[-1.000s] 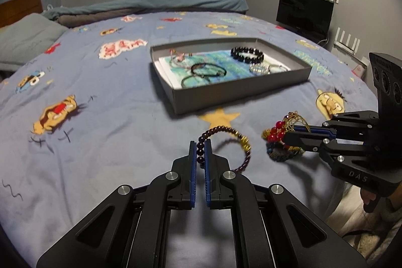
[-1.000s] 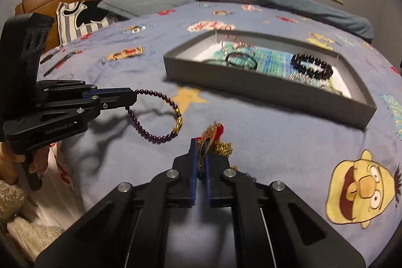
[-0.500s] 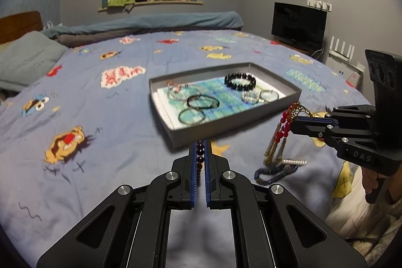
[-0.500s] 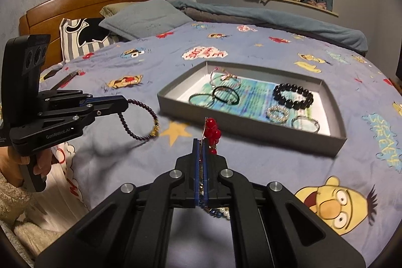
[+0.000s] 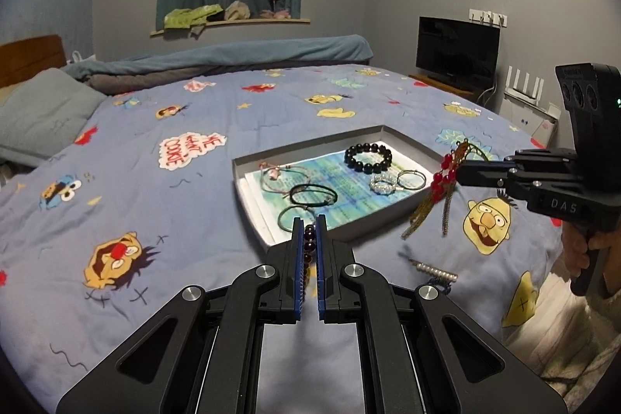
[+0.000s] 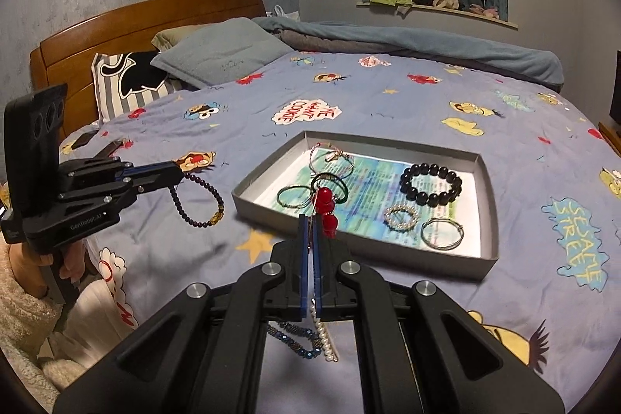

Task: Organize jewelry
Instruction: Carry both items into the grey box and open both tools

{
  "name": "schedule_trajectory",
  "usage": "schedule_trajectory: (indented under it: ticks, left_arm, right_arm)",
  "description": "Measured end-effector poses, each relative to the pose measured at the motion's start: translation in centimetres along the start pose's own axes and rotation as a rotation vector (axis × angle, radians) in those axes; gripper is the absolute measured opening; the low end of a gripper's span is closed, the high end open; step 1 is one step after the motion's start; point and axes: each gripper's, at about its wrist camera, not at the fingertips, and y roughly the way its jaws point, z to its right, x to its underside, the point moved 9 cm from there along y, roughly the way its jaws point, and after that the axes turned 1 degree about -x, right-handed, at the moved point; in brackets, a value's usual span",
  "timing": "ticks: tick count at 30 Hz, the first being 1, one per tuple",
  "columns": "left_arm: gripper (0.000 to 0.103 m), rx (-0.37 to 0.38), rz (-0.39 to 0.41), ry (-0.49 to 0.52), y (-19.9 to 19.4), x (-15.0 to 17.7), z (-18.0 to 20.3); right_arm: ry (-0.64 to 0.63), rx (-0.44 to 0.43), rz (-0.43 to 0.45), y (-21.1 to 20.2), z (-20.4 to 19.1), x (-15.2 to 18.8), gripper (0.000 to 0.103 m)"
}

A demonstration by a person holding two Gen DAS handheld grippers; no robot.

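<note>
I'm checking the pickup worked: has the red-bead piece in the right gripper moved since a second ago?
Yes. The red-bead piece has gone up: it lay on the bedspread by the star, and now dangles from the right gripper beside the grey tray.

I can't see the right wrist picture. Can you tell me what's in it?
The right gripper is shut on a piece with red beads, above a blue cartoon bedspread. Ahead is a grey tray of bracelets; at left, the left gripper dangles a dark purple bead bracelet.
</note>
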Motion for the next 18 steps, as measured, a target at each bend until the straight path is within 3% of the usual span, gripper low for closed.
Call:
schedule_trajectory:
  ticks: [18]
  left_arm:
    - [0.006,-0.001,0.008,0.01,1.3,-3.1,-0.1]
  right_arm:
    - [0.0,0.022,0.028,0.2,2.4,-2.9,0.002]
